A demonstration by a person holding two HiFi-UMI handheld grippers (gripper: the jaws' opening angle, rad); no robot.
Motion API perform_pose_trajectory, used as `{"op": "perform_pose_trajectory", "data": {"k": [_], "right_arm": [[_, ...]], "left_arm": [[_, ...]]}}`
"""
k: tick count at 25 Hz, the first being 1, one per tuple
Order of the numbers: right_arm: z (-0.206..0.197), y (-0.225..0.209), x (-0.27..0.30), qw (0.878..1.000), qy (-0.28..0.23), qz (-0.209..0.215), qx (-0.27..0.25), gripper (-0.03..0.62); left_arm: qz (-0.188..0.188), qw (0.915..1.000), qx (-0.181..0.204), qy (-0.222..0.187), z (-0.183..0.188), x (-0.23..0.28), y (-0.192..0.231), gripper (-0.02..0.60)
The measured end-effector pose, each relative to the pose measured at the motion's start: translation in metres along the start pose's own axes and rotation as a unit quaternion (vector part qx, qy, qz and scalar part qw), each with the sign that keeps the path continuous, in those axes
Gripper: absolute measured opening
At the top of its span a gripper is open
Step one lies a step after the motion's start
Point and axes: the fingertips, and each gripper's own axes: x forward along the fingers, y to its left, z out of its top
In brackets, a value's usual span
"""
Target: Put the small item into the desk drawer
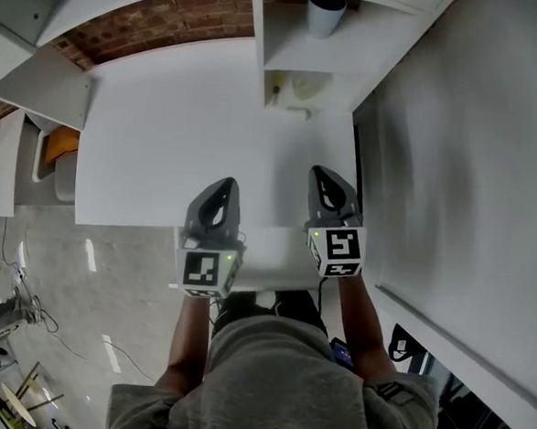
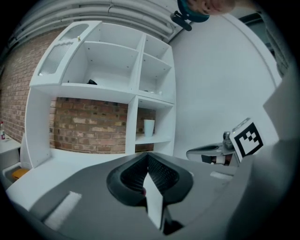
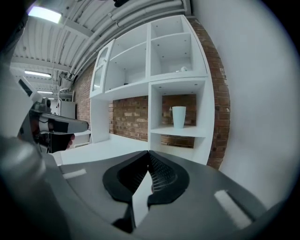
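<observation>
- The desk top [image 1: 164,137] lies bare ahead of you.
- The wall [image 1: 474,159] crowds your right gripper [image 1: 324,173].
- The shelf unit [image 1: 259,34] closes off the far end.

Both my claws out front, side by side, each closed with nothing in it.

My left gripper [image 1: 224,188] and right gripper [image 1: 323,176] point ahead and slightly downward, nearly parallel and a little apart, the right one reaching a touch farther forward. On each, the jaws meet at the tips with nothing between the pads. My left forearm [image 1: 189,341] and right forearm [image 1: 363,330] run straight out behind them, with the marker cubes [image 1: 205,271] facing up towards me.
</observation>
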Motion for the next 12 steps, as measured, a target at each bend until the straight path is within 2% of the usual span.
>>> {"op": "perform_pose_trajectory", "data": {"k": [6,12], "right_arm": [[-0.038,-0.031,0.057,0.999,0.019,0.029,0.003,0.003],[-0.076,-0.047,0.109,0.998,0.035,0.051,0.012,0.003]], "left_arm": [[0.021,0.9994,0.003,0.027,-0.045,0.054,0.000,0.012],[0.042,0.9985,-0.002,0.034,-0.083,0.095,0.011,0.011]]}}
